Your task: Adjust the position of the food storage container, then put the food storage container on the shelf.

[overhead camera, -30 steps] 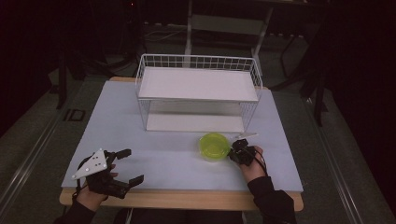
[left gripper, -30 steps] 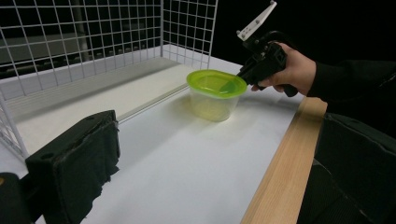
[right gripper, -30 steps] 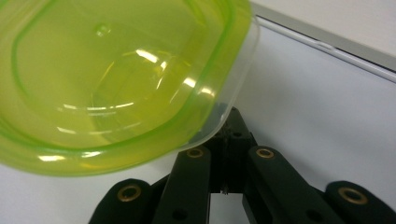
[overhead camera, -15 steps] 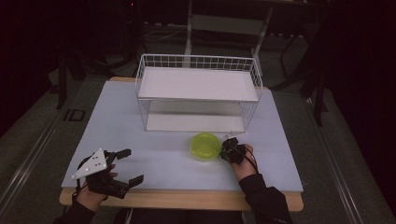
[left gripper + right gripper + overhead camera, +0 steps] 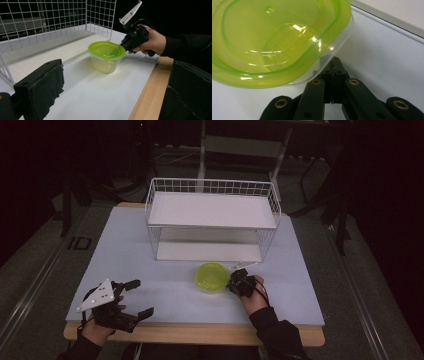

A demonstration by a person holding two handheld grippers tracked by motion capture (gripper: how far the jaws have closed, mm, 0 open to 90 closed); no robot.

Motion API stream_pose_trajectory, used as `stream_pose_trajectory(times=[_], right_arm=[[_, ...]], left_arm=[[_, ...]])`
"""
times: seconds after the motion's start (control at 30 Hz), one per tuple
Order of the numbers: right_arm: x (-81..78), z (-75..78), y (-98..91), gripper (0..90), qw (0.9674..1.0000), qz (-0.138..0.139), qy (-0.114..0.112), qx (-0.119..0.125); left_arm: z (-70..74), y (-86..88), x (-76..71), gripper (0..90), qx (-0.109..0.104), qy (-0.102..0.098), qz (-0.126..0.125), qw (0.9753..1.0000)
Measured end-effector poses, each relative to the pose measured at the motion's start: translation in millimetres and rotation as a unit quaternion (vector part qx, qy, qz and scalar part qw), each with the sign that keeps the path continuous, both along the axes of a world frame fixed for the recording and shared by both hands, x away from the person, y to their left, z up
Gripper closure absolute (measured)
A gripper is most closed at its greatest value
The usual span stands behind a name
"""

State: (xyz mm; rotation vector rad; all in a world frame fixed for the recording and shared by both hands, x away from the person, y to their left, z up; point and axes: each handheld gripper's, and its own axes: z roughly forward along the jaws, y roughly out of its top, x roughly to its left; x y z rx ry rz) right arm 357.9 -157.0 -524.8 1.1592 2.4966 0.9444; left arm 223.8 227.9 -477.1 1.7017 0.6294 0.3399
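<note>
A clear plastic container with a lime-green lid [image 5: 212,277] stands on the white tabletop just in front of the wire rack. My right gripper [image 5: 239,282] is at its right side, shut on the rim of the lid. In the right gripper view the lidded container [image 5: 279,40] looms over the closed right gripper [image 5: 332,62], whose tips are tucked under the lid's edge. In the left gripper view the container [image 5: 106,53] has that gripper [image 5: 125,45] clamped on its far edge. My left gripper [image 5: 140,298] rests open near the table's front left edge, one pad [image 5: 42,85] in the foreground.
A white wire rack with two shelves [image 5: 212,217] stands at the middle back of the table [image 5: 125,255]; its lower shelf [image 5: 50,47] lies just behind the container. The wooden front edge [image 5: 150,87] runs close to both hands. Dark floor surrounds the table.
The right gripper and the green-lidded container have slid left along the table, in front of the rack. The left gripper has stayed where it was.
</note>
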Motion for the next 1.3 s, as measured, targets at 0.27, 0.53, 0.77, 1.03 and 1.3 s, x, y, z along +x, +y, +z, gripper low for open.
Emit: stream_pose_trajectory(times=[0.27, 0.53, 0.77, 1.03, 1.3], right_arm=[[-3.5, -1.1, 20.1, 89.1, 0.9998, 0.022, -0.001, -0.003], [-9.1, 9.5, 7.4, 74.2, 0.9997, 0.013, -0.019, -0.001], [-26.4, 20.1, -15.7, 55.8, 0.9991, 0.007, -0.042, -0.002], [-45.1, 33.3, -32.8, 30.7, 0.997, 0.013, -0.075, 0.014], [-58.1, 51.0, -41.7, 13.9, 0.995, 0.032, -0.07, 0.064]], left_arm=[[0.1, -0.4, -0.7, 1.1, 0.002, 0.001, 0.0, 1.0], [-0.3, -1.1, -0.2, 1.1, 0.005, 0.003, -0.001, 1.0], [-0.8, -2.5, 0.0, 1.1, 0.008, 0.004, -0.001, 1.0], [-0.9, -4.5, 2.1, 1.1, 0.008, 0.011, -0.003, 0.9999], [4.4, -20.2, 4.8, 1.1, 0.033, 0.026, -0.01, 0.9991]])
